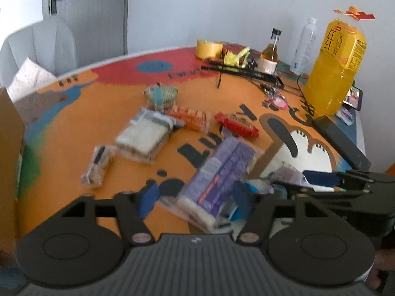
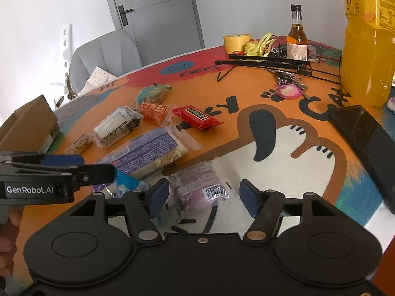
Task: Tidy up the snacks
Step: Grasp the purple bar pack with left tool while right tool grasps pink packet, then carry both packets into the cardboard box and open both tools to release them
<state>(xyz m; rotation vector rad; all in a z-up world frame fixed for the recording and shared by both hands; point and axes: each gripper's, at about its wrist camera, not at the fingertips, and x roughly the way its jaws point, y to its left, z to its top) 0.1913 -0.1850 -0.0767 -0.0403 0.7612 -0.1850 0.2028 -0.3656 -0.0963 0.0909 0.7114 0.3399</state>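
Left wrist view: my left gripper point(image 1: 195, 198) has jaws apart around the purple snack pack point(image 1: 217, 172), low centre of frame.
Right wrist view: right gripper point(image 2: 205, 194) jaws apart too, a purple bun packet point(image 2: 200, 187) between them on the bench point(image 2: 246, 93).
Other snacks: red bar point(image 2: 196, 117), white cracker pack point(image 2: 116, 125), mid-left.

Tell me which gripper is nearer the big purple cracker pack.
Left. The left gripper is open with its fingers on either side of the purple cracker pack. The right gripper is open around a smaller purple snack beside it.
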